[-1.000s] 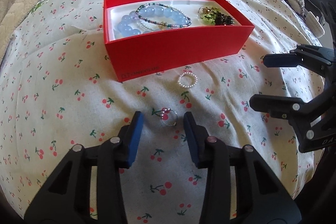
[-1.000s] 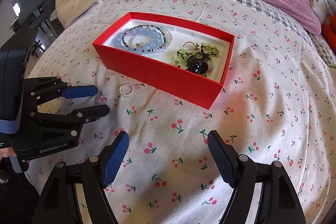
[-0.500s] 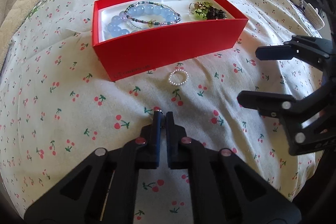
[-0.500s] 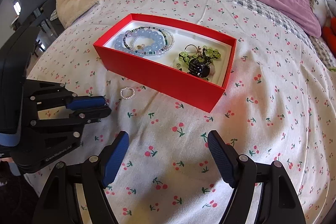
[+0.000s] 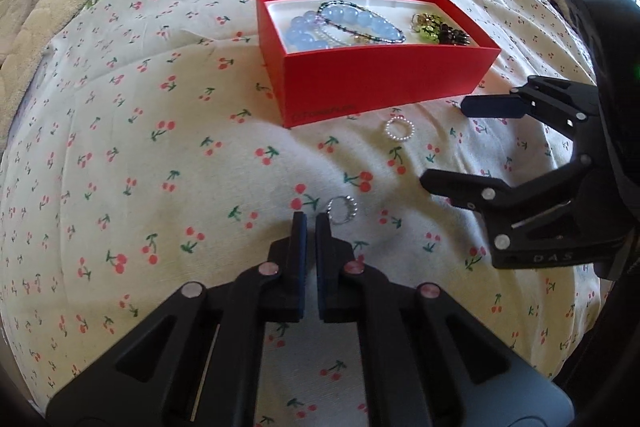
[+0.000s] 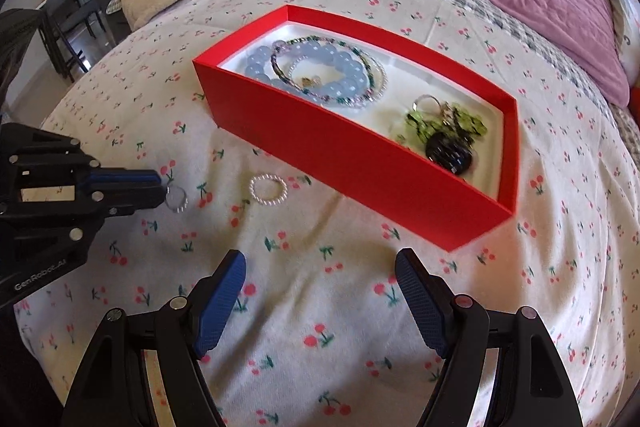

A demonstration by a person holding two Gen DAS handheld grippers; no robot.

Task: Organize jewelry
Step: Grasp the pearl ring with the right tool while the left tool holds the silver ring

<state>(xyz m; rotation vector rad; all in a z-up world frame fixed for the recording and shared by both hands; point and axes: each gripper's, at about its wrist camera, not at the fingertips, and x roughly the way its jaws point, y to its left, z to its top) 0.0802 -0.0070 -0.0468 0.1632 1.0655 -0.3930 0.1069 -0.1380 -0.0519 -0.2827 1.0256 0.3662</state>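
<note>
Your left tool point(image 5: 310, 223) sits low in the left wrist frame with its blue pads pressed nearly together and nothing between them; the small silver ring point(image 5: 341, 209), a thin band with a beaded edge, lies on the bedspread point(image 5: 160, 167) just beyond and right of the tips. Half a second ago that ring was hidden at the closed tips; now it lies in plain sight beside them. Your right tool point(image 6: 320, 263) hangs at the bottom of the right wrist frame with its fingers spread wide, holding nothing, as it did a second ago. Farther up, near the middle of the frame, one pearl-bead ring point(image 6: 268, 189) rests on the cherry-print sheet, just short of the box wall. That makes two rings outside. Beyond it stands one red box point(image 6: 360, 163) with a white lining; inside, at its left end, a pale blue bead bracelet point(image 6: 332, 67) lies tangled with thinner strands I cannot count, and at its right end sits a green-and-black cluster point(image 6: 444, 135).
</note>
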